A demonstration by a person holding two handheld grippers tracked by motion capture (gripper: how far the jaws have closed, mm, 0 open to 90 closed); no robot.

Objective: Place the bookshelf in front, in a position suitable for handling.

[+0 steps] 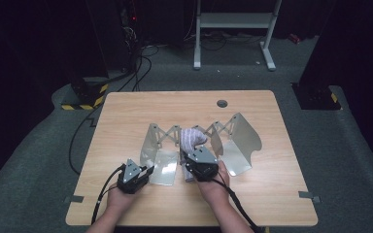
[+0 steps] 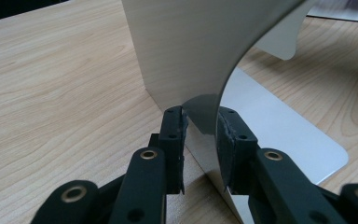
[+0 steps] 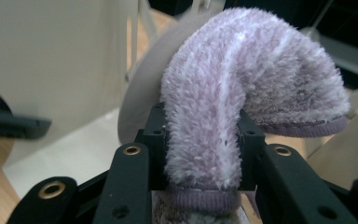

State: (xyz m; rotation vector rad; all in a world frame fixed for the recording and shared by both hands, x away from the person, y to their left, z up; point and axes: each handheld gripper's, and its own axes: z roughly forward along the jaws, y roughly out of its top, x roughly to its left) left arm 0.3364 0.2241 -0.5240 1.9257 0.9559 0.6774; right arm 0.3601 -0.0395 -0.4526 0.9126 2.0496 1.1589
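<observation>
The table carried an expandable metal rack made of upright plates joined by scissor links, with flat base plates lying on the wood. The rack stood near the table's middle, just ahead of both hands.

The left gripper sat at the rack's left end plate. In the left gripper view, the lower edge of that curved plate ran down between the two black jaws. The left pad lay against the plate edge; the right pad stood just beside it. Whether both pads pressed on the plate could not be told. The plate stood upright, its base flat on the table.

The right gripper held a fuzzy lilac slipper. In the right gripper view, the jaws pinched the slipper from both sides, and the pile bulged over the pads. The slipper rose from the jaws, arched over and drooped to the right in that view, its darker trimmed edge facing down. In the high view, the slipper sat between two middle plates of the rack, above the right hand.

A cable trailed from the left gripper toward the table's near edge.
</observation>
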